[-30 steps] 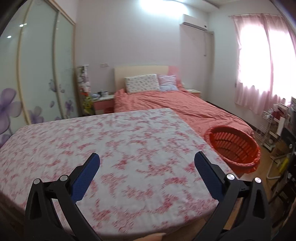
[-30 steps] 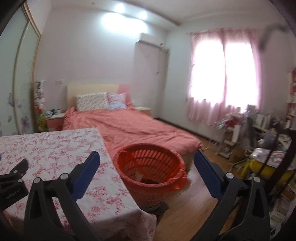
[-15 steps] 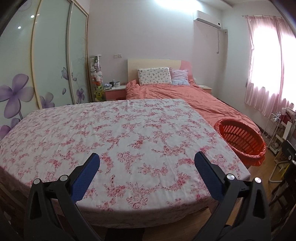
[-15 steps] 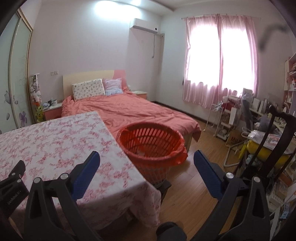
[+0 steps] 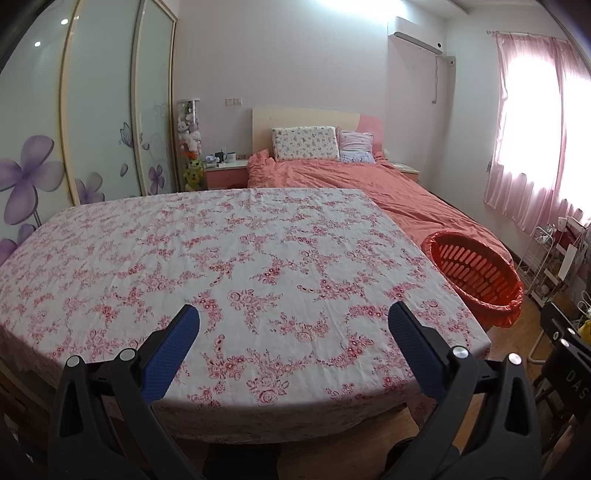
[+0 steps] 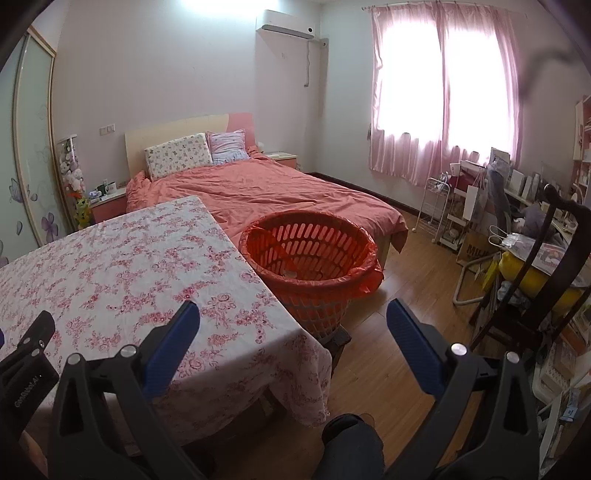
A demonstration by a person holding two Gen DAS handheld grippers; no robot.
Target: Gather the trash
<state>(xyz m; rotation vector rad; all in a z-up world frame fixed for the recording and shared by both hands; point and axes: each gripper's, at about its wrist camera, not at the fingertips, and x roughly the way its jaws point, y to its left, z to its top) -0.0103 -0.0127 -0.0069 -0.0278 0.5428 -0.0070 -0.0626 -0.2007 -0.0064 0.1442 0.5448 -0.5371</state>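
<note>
Both tongs, left gripper [image 5: 293, 325] and right gripper [image 6: 293, 323], gaping empty; floral-clothed table [image 5: 240, 258] showing no trash, so collecting is seemingly wrapping up beside red slotted plastic basket [image 6: 310, 254] (something small lying inside); next calling for scanning around

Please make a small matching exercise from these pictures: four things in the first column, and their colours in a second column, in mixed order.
Things:
1. basket
2. curtains
3. left gripper pads
4. air conditioner

Colours:
a. white
b. blue
c. orange-red
d. pink

Pairs: 1-c, 2-d, 3-b, 4-a
</note>
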